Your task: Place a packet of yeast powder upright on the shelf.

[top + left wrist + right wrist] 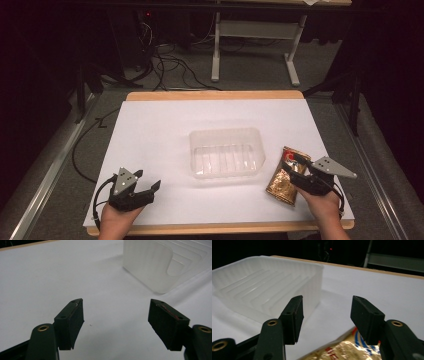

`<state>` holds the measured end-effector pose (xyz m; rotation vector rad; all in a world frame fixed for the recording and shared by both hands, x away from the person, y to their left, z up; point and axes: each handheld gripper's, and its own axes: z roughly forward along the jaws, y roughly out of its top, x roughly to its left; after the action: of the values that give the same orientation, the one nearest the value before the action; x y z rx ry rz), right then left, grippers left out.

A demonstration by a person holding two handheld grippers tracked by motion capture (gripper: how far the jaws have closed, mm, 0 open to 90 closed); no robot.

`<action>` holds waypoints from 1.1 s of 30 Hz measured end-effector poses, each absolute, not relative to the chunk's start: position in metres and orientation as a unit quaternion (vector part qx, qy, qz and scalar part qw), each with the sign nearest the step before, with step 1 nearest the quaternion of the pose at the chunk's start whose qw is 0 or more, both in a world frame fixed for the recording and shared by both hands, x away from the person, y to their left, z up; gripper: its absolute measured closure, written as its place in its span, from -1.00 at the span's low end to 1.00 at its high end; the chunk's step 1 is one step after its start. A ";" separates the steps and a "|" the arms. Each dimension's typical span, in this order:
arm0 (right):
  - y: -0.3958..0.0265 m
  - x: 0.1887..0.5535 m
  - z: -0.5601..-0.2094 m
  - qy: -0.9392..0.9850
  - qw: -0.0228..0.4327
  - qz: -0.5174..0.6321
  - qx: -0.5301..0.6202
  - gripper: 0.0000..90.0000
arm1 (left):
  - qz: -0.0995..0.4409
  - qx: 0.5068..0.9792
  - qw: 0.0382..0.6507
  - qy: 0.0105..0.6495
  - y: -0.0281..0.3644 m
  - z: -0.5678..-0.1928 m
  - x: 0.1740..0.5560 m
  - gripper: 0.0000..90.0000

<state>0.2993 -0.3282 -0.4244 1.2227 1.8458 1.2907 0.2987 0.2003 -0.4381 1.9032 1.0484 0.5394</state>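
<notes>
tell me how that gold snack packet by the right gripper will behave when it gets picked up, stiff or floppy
Probably floppy: the gold packet lies flat on the table with a crinkled foil skin, so it may sag or fold between the jaws. The shiny foil looks slippery, so a shallow pinch by the right gripper could slide off. It seems light and unlikely to roll.

Each matte black two-jaw claw, left (pixel 148 187) and right (pixel 291 169), carries a grey three-cornered plate with small screws on top, brass-ringed pivot holes beside blocky pads (pixel 72 320), and a black cable looping behind its body.
</notes>
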 end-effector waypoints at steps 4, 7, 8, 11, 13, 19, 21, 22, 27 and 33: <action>-0.345 0.309 -0.428 0.681 0.289 0.469 0.483 0.11 | 0.222 0.769 0.438 0.409 0.200 -0.439 0.298 -0.35; -0.355 0.316 -0.432 0.679 0.292 0.455 0.498 0.20 | 0.225 0.771 0.437 0.406 0.200 -0.439 0.297 -0.35; -0.359 0.319 -0.434 0.677 0.289 0.450 0.506 0.26 | 0.226 0.771 0.436 0.405 0.200 -0.440 0.296 -0.35; -0.375 0.334 -0.440 0.671 0.284 0.433 0.531 0.73 | 0.232 0.771 0.434 0.403 0.201 -0.440 0.294 -0.35; -0.378 0.338 -0.442 0.673 0.285 0.423 0.536 0.93 | 0.236 0.771 0.433 0.403 0.202 -0.439 0.291 -0.35; -0.388 0.366 -0.454 0.682 0.291 0.366 0.562 1.00 | 0.239 0.766 0.427 0.418 0.211 -0.441 0.286 -0.35; -0.392 0.373 -0.458 0.682 0.292 0.355 0.569 1.00 | 0.241 0.762 0.428 0.421 0.213 -0.441 0.283 -0.35; -0.396 0.377 -0.461 0.679 0.290 0.354 0.574 1.00 | 0.241 0.762 0.427 0.423 0.214 -0.441 0.282 -0.35; -0.411 0.385 -0.473 0.681 0.258 0.341 0.595 1.00 | 0.244 0.760 0.424 0.428 0.215 -0.441 0.282 -0.35; -0.411 0.377 -0.475 0.703 0.224 0.350 0.578 1.00 | 0.244 0.764 0.420 0.425 0.213 -0.441 0.283 -0.35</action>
<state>0.3773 -0.4105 -0.4749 1.5940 1.9388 0.9651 0.2828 0.2130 -0.4413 1.9136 1.0654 0.6125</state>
